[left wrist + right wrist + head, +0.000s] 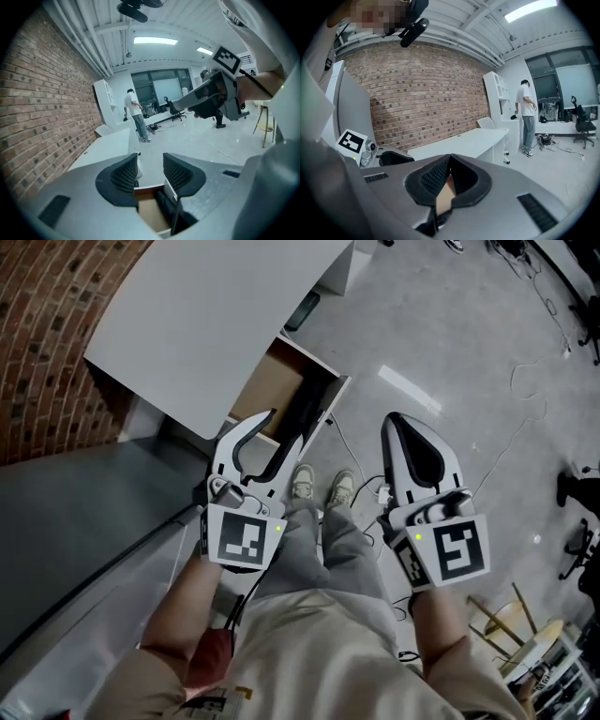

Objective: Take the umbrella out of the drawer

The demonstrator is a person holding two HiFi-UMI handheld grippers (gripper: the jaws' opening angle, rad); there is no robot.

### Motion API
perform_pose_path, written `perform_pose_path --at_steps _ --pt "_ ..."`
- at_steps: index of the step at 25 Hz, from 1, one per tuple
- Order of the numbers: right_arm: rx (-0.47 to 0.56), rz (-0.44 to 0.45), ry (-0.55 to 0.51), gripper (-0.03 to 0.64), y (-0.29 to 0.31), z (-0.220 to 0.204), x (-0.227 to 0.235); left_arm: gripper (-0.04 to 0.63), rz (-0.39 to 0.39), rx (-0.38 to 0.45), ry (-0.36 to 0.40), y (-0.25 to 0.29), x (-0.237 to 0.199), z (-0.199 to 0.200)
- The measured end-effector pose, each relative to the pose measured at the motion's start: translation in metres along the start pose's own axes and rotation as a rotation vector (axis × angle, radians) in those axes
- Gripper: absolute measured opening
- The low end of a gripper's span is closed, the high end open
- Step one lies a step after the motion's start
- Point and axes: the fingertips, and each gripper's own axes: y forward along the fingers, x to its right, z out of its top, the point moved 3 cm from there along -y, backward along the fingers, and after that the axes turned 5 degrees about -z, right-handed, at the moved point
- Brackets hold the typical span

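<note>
Under the white desk [206, 315] a drawer [277, 390] stands pulled out, with a brown inside. Along its right side lies a dark, long umbrella [317, 401]. My left gripper [281, 432] hangs just in front of the drawer, open, with nothing between its pads. In the left gripper view the drawer [147, 213] and the dark umbrella [166, 206] show through the gap of the left gripper [150, 171]. My right gripper [396, 423] is over the floor to the drawer's right, shut and empty; in its own view the right gripper [449, 159] has its pads touching.
A brick wall [47, 343] runs behind the desk on the left. The holder's shoes [319, 486] stand below the drawer front, with cables [525, 381] on the grey floor. A person [136, 117] stands far off by white shelves. Office chairs [577, 488] are at the right.
</note>
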Motion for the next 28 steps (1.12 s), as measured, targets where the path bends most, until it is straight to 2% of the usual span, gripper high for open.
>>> perform_pose_path --at_steps 8,12,19,21,24,28 --pt "-0.065 0.019 0.029 0.008 0.033 -0.058 -0.001 0.166 -0.076 -0.093 -0.086 0.045 0.039 -0.111" --pt "-0.098 0.023 0.021 0.008 0.048 -0.093 -0.002 0.166 -0.095 -0.124 -0.143 0.058 0.051 -0.147" --pt "-0.156 0.021 0.046 0.008 0.068 -0.157 -0.003 0.166 -0.147 -0.171 -0.186 0.082 0.078 -0.212" --pt "-0.164 0.033 0.041 0.008 0.075 -0.173 -0.004 0.166 -0.160 -0.193 -0.183 0.088 0.087 -0.231" --pt "-0.188 0.052 0.040 0.008 0.085 -0.198 -0.010 0.167 -0.174 -0.228 -0.138 0.098 0.102 -0.256" --pt "-0.211 0.074 0.061 0.008 0.096 -0.225 -0.021 0.166 -0.181 -0.235 -0.098 0.107 0.120 -0.284"
